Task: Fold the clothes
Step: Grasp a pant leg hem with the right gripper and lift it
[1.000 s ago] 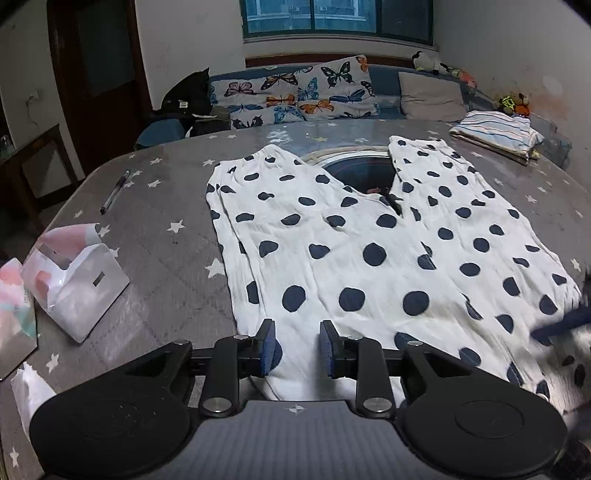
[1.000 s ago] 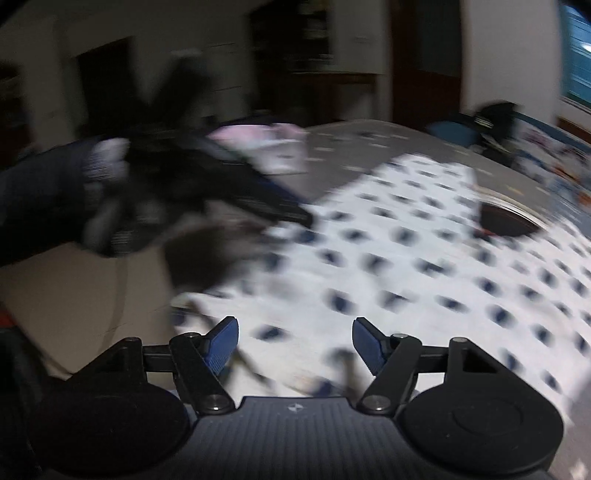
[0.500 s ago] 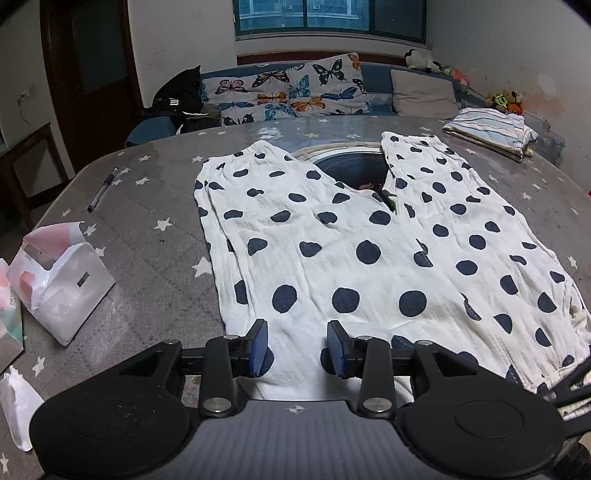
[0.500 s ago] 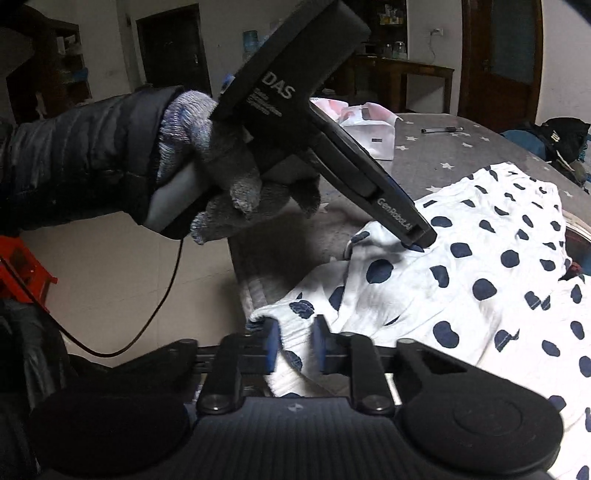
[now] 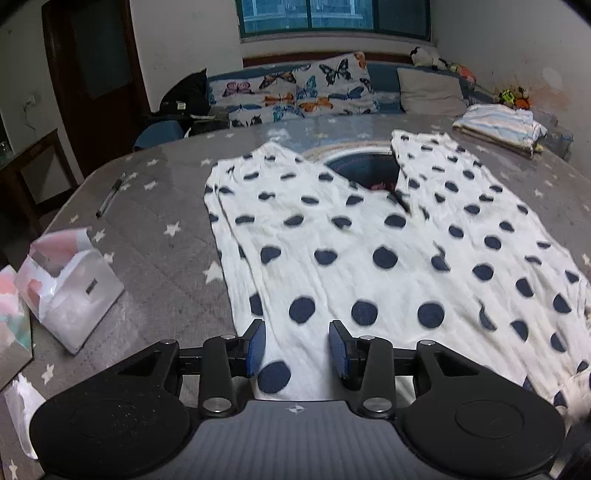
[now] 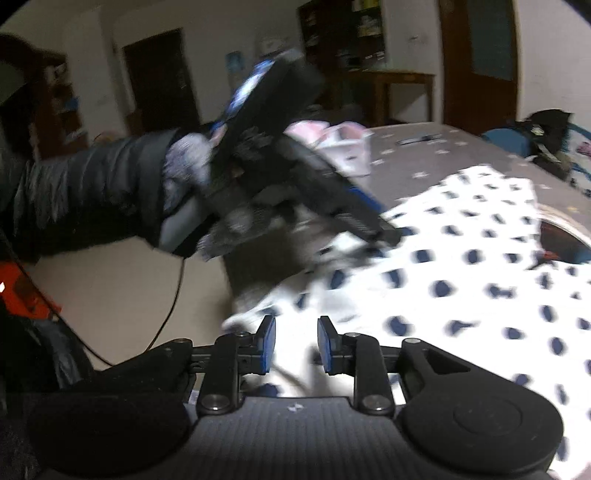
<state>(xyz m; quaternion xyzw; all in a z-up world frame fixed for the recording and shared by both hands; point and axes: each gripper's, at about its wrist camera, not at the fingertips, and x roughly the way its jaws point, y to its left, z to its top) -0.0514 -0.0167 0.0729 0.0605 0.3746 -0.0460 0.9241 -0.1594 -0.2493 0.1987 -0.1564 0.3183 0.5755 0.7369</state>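
Butterfly-cushioned sofa [image 5: 306, 92] under dark window [image 5: 332, 16]

left: my hand-held gripper [image 5: 296, 347] jaws are opening wider over the garment [image 5: 369, 254] hem | right: my hand-held gripper [image 6: 296, 343], nearly shut half a second ago, jaws are opening, cloth between them

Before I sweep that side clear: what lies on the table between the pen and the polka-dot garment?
Nothing: bare star-print tablecloth between pen and polka-dot garment, left wrist view.

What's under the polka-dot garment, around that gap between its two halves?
The polka-dot garment lies on the star-print table cover. A round dark opening shows in the gap; its lower part and contents are covered.
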